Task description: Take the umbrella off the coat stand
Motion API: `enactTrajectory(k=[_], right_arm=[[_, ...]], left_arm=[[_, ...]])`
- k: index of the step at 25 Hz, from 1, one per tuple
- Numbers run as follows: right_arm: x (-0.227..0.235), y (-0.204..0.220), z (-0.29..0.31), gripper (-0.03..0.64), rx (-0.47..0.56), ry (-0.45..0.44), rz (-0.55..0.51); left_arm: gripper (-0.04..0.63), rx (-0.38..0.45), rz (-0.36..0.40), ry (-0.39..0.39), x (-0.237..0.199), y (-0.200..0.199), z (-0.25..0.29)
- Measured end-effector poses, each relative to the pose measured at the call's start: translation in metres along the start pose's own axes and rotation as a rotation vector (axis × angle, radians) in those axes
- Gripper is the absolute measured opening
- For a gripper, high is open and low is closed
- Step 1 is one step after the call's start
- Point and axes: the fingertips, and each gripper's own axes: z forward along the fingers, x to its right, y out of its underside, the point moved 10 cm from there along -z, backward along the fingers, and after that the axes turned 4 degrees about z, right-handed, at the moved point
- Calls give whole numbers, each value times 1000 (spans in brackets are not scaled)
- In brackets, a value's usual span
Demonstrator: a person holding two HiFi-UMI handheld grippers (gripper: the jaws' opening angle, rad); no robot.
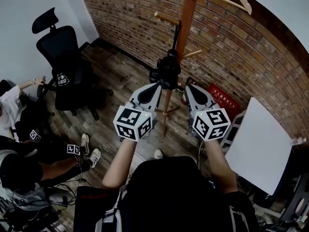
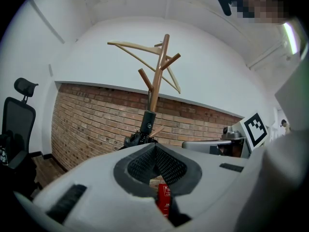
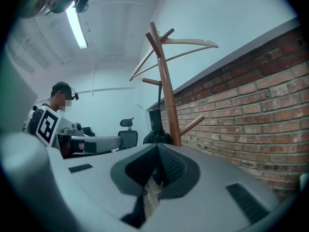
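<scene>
Black folded umbrella (image 1: pixel 166 72) hangs against the wooden coat stand (image 1: pixel 186 13), seen almost end-on in the head view, with its lower end hidden. The left claw (image 1: pixel 158 86) and right claw (image 1: pixel 187 87) flank it.

In the left gripper view the left claw (image 2: pixel 155 150) is closed and empty. The umbrella (image 2: pixel 147 123) stands upright, handle up, its canopy cut off by the claw.

In the right gripper view the right claw (image 3: pixel 157 151) is closed on nothing. The umbrella (image 3: pixel 154 122) is upright beside the coat stand (image 3: pixel 166 91), its bottom hidden.

Head view looks steeply down from above; both gripper views look level, fairly near, sharing the coat stand (image 1: pixel 185 28) from opposite sides.
</scene>
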Motion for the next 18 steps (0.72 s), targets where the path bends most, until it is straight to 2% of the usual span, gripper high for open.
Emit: enactTrajectory(k=[9,18], right_arm=[[6,-3,4,29,5,16,-10],[32,-14,10,29,2,-1,5]], left_arm=[[3,2,-2,32,-2,2,12],[3,21,7,6,-1,-9,35]])
